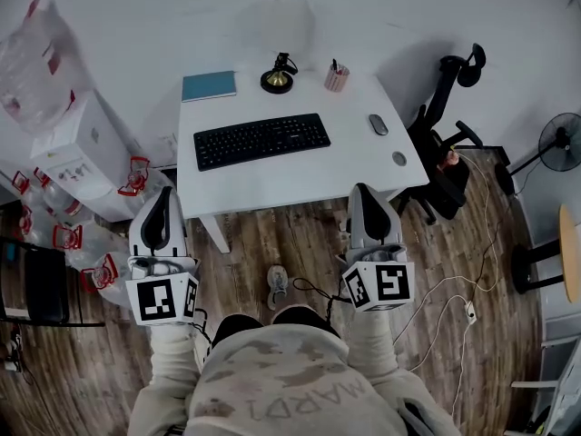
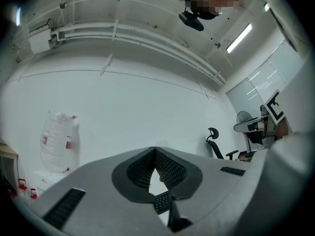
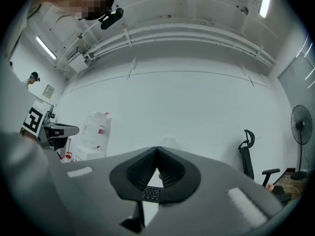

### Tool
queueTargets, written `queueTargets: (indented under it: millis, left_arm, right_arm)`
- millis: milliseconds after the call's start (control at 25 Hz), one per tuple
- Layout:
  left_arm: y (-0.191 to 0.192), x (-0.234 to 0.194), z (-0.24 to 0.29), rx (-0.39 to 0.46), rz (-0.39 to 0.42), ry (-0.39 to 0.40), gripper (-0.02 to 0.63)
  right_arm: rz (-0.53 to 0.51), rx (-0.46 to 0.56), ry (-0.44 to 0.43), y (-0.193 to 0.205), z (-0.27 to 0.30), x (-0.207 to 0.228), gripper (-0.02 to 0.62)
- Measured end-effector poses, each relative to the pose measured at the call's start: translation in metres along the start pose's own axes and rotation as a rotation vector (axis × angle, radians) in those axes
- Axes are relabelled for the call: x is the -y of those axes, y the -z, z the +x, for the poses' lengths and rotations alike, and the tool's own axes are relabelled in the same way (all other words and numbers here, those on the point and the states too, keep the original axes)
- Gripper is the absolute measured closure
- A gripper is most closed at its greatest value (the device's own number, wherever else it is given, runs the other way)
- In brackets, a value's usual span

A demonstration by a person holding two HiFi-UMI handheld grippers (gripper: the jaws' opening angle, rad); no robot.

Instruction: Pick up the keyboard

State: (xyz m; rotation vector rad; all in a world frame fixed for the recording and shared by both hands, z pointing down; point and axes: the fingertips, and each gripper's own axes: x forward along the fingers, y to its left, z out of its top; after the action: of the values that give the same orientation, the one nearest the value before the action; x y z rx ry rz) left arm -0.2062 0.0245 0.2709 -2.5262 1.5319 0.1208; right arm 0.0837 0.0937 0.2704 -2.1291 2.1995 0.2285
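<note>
A wood floor (image 1: 300,243) strewn with white cables (image 1: 454,289) spreads beneath everything, and against the far wall stands a white table (image 1: 300,175). Left of the table a stack of white cartons (image 1: 77,148) and clear water jugs with red handles (image 1: 68,239) crowd its corner, with a bag of plastic bottles (image 1: 32,53) behind them. To the right a black office chair (image 1: 445,143) is parked close against the table's side, and a standing fan (image 1: 563,139) stands further right. The left gripper (image 1: 162,196) is held just outside the table's near left corner, by the jugs. The right gripper (image 1: 364,193) reaches the near edge toward the right end. Both sets of jaws are pressed together at the tips with nothing pinched, as the left gripper view (image 2: 155,149) and the right gripper view (image 3: 157,149) show. The black keyboard (image 1: 261,140) lies flat mid-table, slightly skewed, and a bare strip of tabletop separates it from the near edge and the grippers. Behind the keyboard sit a blue notebook (image 1: 209,85), a black and gold lamp base (image 1: 279,78) and a pen cup (image 1: 337,77). To its right lie a grey mouse (image 1: 379,124) and a small grey disc (image 1: 399,159), both apart from it.
</note>
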Motion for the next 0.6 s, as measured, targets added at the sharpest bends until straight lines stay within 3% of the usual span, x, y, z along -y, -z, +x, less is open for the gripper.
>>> queueTargets:
  millis: [600]
  left_arm:
    - [0.012, -0.001, 0.095, -0.012, 0.02, -0.074, 0.601]
  right_arm:
    - [0.03, 0.005, -0.067, 0.017, 0.106, 0.052, 0.586]
